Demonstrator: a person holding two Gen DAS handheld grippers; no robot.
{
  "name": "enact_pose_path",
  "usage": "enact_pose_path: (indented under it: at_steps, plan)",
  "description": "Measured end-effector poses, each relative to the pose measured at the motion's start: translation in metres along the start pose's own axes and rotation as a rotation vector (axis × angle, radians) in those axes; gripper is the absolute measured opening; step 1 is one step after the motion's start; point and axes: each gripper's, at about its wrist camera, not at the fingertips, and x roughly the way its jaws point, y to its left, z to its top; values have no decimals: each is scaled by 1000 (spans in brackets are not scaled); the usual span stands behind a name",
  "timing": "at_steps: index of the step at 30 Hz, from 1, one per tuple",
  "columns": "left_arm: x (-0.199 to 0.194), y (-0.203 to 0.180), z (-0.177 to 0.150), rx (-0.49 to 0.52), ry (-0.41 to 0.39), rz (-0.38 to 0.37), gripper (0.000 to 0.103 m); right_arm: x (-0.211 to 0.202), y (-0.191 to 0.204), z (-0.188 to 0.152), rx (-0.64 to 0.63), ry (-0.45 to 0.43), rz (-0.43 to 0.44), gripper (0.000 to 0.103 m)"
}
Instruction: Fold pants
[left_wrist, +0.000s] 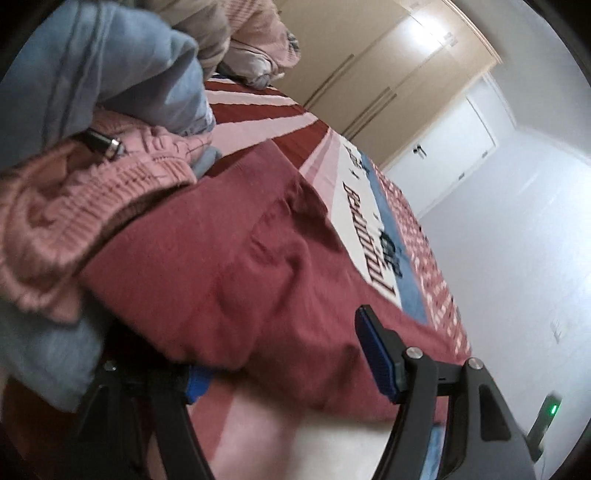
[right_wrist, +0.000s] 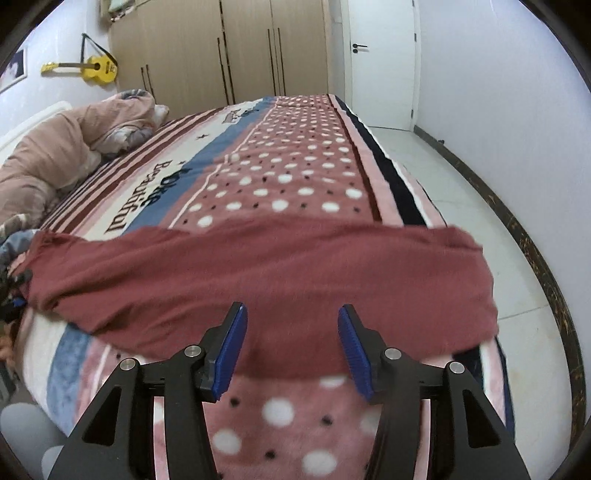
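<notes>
The dark red pants (right_wrist: 258, 280) lie spread across the patterned bed cover (right_wrist: 295, 177), one end reaching the bed's right edge. My right gripper (right_wrist: 291, 343) is open, its blue pads just over the near edge of the pants, holding nothing. In the left wrist view the pants (left_wrist: 229, 280) fill the middle. My left gripper (left_wrist: 284, 365) is open at their near edge; the right blue pad (left_wrist: 376, 354) shows, while the left pad is partly hidden under the cloth.
A pile of pink knit (left_wrist: 74, 206) and light blue clothes (left_wrist: 92, 74) sits left of the pants. A pink duvet (right_wrist: 66, 155) lies at the bed's far left. Wardrobe (right_wrist: 229, 48), door (right_wrist: 380, 62) and tiled floor (right_wrist: 461, 177) lie beyond.
</notes>
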Motion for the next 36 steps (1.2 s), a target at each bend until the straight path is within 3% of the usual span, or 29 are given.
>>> enact_pose_path:
  at_steps: [2, 3, 4, 5, 6, 9, 13, 16, 22, 31, 36]
  plan:
    - [0, -2, 3, 16, -35, 11, 65, -1, 3, -9, 17, 14, 9, 47]
    - [2, -4, 4, 33, -48, 20, 59, -1, 3, -12, 23, 19, 12, 46]
    - [2, -6, 6, 50, -61, 34, 50, -2, 2, -16, 30, 20, 11, 46]
    - [4, -10, 9, 67, -59, 42, 26, -4, 2, -19, 36, 22, 10, 46]
    - [4, -13, 11, 79, -53, 37, 13, -5, 1, -22, 40, 25, 11, 47]
    - [-8, -37, 18, 178, -80, 13, 6, -10, -3, -32, 57, 36, 22, 46]
    - [-46, -77, 36, 336, -186, 8, 5, -24, -8, -45, 82, 38, 25, 47]
    - [-69, -87, 52, 372, -250, 10, 5, -31, -10, -50, 85, 48, 32, 47]
    - [-103, -82, 82, 386, -335, 79, 4, -53, -3, -52, 65, 34, 51, 47]
    - [-169, -36, 124, 318, -475, 240, 4, -62, 20, -55, 41, 45, 98, 47]
    - [-173, -39, 127, 369, -428, 249, 4, -57, 28, -55, 47, 53, 122, 47]
